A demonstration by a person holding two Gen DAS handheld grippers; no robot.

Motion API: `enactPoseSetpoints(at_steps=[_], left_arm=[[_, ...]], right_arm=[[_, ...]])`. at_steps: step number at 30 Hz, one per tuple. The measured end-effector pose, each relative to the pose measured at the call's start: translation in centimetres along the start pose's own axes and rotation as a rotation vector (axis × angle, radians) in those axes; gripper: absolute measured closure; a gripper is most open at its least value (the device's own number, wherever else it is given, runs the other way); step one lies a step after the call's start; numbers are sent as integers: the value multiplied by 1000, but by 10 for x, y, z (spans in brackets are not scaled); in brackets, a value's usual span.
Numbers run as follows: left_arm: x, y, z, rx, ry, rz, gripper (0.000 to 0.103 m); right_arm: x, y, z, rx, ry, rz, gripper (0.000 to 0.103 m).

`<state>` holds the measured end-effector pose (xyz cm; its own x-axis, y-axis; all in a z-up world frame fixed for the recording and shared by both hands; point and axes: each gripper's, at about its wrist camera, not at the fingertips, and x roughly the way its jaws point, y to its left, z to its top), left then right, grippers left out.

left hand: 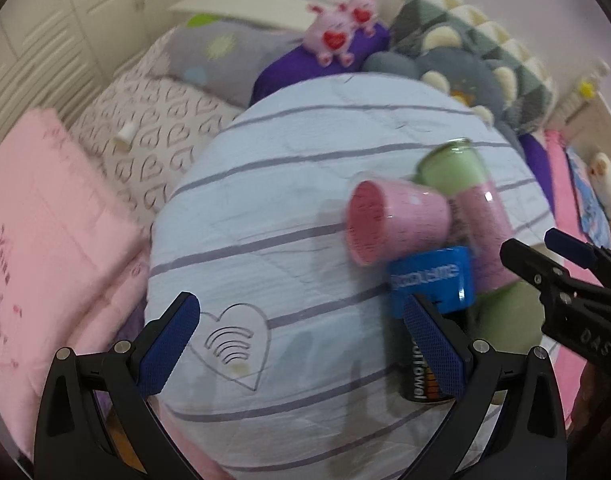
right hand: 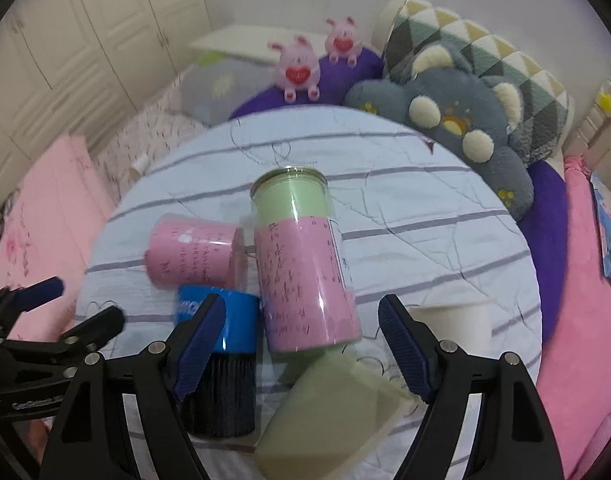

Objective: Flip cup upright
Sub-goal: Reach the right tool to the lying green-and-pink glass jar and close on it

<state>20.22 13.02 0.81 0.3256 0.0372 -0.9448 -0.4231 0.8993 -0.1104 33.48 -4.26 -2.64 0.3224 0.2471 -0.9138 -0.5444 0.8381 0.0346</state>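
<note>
A pink cup (left hand: 393, 220) lies on its side on the striped quilt (left hand: 265, 208), its mouth facing left; it also shows in the right wrist view (right hand: 191, 254). My left gripper (left hand: 301, 350) is open and empty, below and left of the cup. My right gripper (right hand: 301, 352) is open and empty, its fingers either side of the near end of a tall pink-and-green canister (right hand: 301, 264) lying next to the cup. The right gripper shows at the right edge of the left wrist view (left hand: 545, 248).
A blue-and-black can (right hand: 219, 352) lies below the cup. A pale green wedge (right hand: 329, 412) and a white cup (right hand: 461, 320) lie near the right gripper. Plush toys (right hand: 301, 68), a grey paw cushion (right hand: 453, 120) and pink bedding (left hand: 45, 232) ring the quilt.
</note>
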Motion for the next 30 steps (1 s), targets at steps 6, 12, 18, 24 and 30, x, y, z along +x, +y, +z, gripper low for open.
enactPoseSetpoints(at_steps=[6, 12, 18, 24, 30], left_arm=[[12, 12, 8, -57, 75, 32, 0], [34, 17, 15, -75, 157, 49, 0], [50, 19, 20, -78, 208, 57, 0], [61, 21, 20, -92, 240, 57, 0], [63, 22, 17, -95, 249, 53, 0]], right_arm=[[33, 1, 17, -31, 144, -28, 23], [56, 2, 28, -54, 235, -29, 23], [78, 5, 36, -63, 312, -6, 23], [95, 1, 41, -24, 386, 41, 23], [90, -7, 46, 21, 374, 32, 33]])
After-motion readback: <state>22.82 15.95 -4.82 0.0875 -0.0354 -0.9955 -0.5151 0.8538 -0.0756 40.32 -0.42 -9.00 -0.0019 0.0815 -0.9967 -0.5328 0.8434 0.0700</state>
